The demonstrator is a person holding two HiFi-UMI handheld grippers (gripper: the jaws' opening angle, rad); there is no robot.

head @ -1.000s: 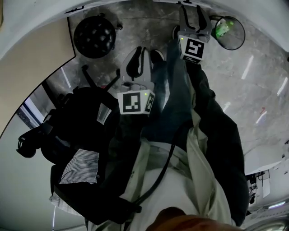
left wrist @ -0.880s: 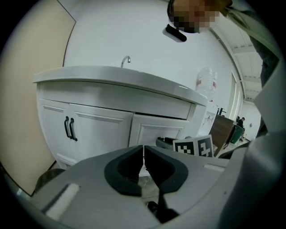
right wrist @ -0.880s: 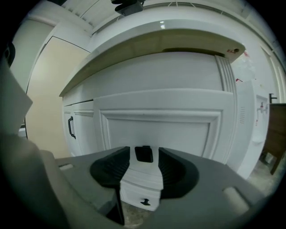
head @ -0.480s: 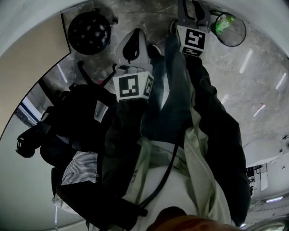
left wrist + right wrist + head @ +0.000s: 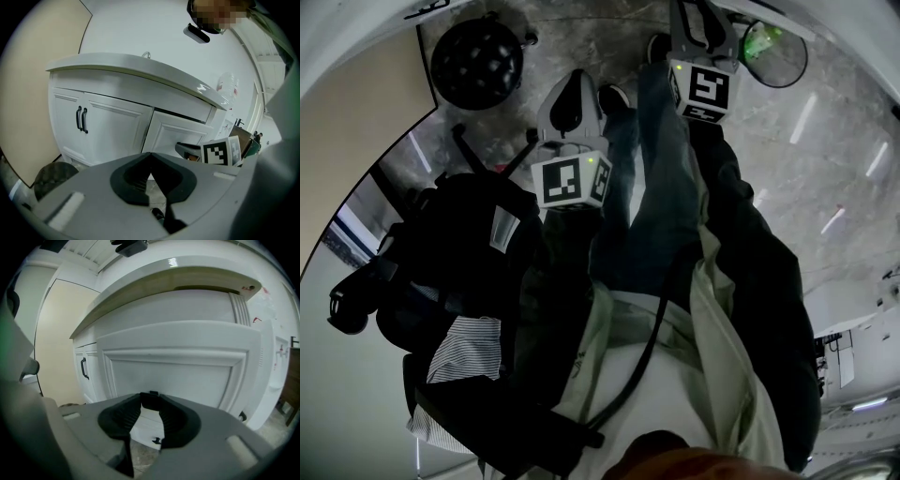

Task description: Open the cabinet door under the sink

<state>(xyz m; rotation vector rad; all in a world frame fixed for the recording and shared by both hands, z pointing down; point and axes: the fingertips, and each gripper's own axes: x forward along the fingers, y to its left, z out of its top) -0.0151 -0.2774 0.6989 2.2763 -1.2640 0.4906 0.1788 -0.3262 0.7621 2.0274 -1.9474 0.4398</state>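
The grey marbled floor (image 5: pixel 853 122) bears a round black perforated object (image 5: pixel 476 64) and the white cabinet (image 5: pixel 112 129).

Grey marbled floor (image 5: pixel 825 122), beige side panel (image 5: pixel 42 70), white wall (image 5: pixel 140 28)

The cabinet doors (image 5: pixel 115 129) are white with black handles (image 5: pixel 81 120), the floor (image 5: pixel 844 141) grey-marbled, the wall (image 5: pixel 40 70) beige.

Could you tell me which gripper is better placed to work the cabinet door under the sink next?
Probably right. The right gripper sits close to the cabinet door, which fills its view; the left gripper, fingers together, hangs farther back.
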